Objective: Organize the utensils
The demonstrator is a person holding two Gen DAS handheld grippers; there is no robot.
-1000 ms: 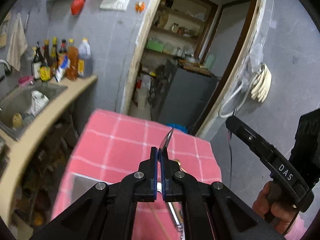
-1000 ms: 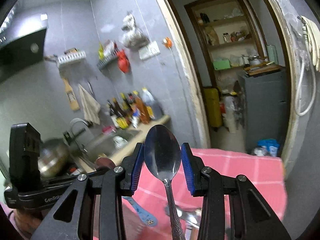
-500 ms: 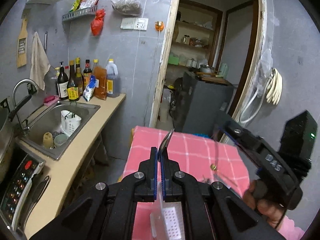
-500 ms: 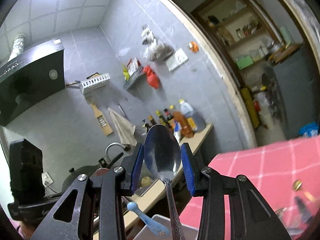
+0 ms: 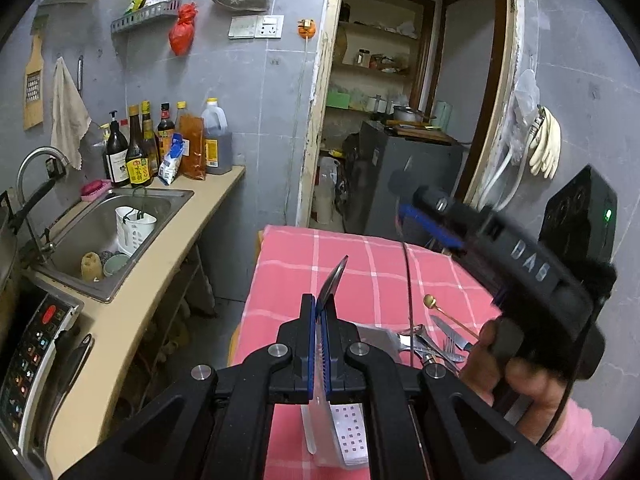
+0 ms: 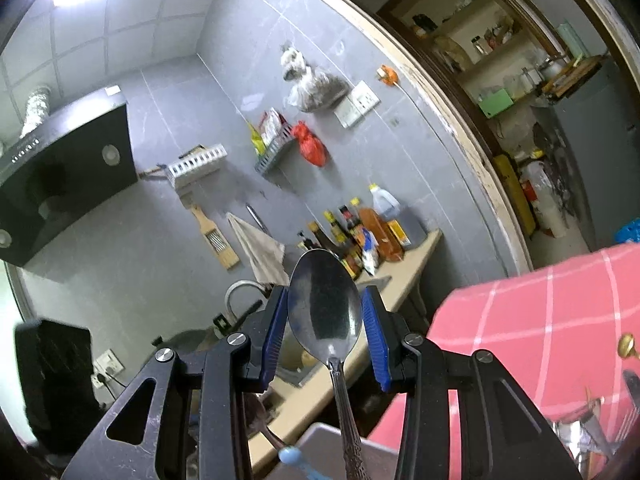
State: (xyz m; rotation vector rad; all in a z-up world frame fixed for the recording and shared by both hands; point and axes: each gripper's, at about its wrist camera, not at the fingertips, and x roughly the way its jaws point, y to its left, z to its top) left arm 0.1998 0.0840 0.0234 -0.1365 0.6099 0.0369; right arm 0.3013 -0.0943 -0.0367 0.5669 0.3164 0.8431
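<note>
A: Above the pink-checked desk (image 5: pixel 360 264), what does each tool hold?

B: The right tool (image 6: pixel 325 334) grips a steel spoon (image 6: pixel 324 304) across its bowl; the left tool (image 5: pixel 319 326), clenched, pinches a thin blade-like utensil (image 5: pixel 334 280) edge-on.

A: Risk?

B: The bowl's curved edges could slip from the pads, dropping it onto the cutlery pile (image 5: pixel 434 342).

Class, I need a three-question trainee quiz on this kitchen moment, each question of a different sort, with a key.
1. True or false: the right gripper has a metal spoon between its fingers.
2. The loose cutlery pile lies on: A) the sink, B) the pink checked tablecloth, C) the floor?
3. Fill in: the left gripper is ____ on a thin flat utensil.

Key: 1 true; 2 B; 3 shut.
</note>
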